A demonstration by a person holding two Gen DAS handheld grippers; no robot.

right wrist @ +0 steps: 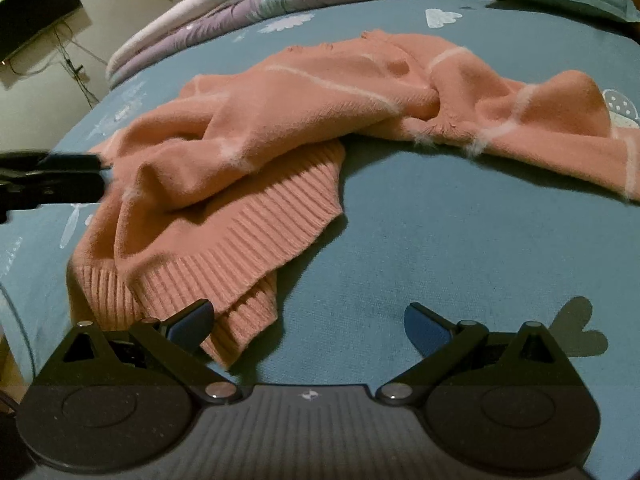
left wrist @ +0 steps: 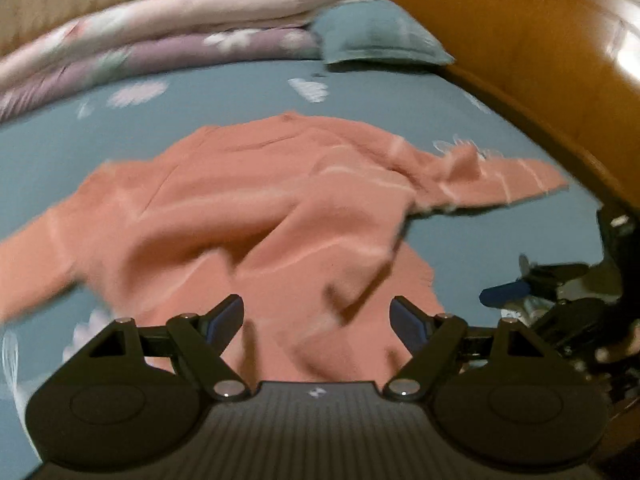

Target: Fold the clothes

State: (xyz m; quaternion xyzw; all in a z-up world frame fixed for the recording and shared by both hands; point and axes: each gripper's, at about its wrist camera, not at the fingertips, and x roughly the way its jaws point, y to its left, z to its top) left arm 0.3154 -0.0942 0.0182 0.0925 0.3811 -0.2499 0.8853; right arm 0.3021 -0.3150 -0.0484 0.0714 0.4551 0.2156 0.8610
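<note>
- salmon-pink knit sweater [right wrist: 280, 120] lies rumpled on the teal bedsheet [right wrist: 440, 240], body bunched toward the near edge, ribbed hem [right wrist: 256, 248] folded over itself, one sleeve [right wrist: 560, 128] thrown out to the right.
- left gripper [left wrist: 318, 320] hovers over the sweater's middle with its jaws spread apart and nothing between the pads; right gripper [right wrist: 308, 326] sits low by the hem corner, jaws also released, empty, with its left pad just beside the ribbing and its right pad over bare sheet.
- risk: the hem is doubled, so a pinch there is likely to catch two or more layers and lift a wad instead of a single edge; the fold then comes out lopsided.
- risk: closing the right jaws where they stand could grab sheet along with the knit, because one pad is over the sheet, and drag the bedding.
- risk: the fluffy knit looks soft and stretchy, so i judge a shallow bite may slip out once pulled.
- risk: the left wrist view is smeared with blur, so aiming at a seam from it is unreliable.
- risk: both grippers work close together near the same corner, and a crossing reach could knock them together.
- risk: the sleeve twisted at its root may stay trapped under the body if the sweater is not spread flat first.
</note>
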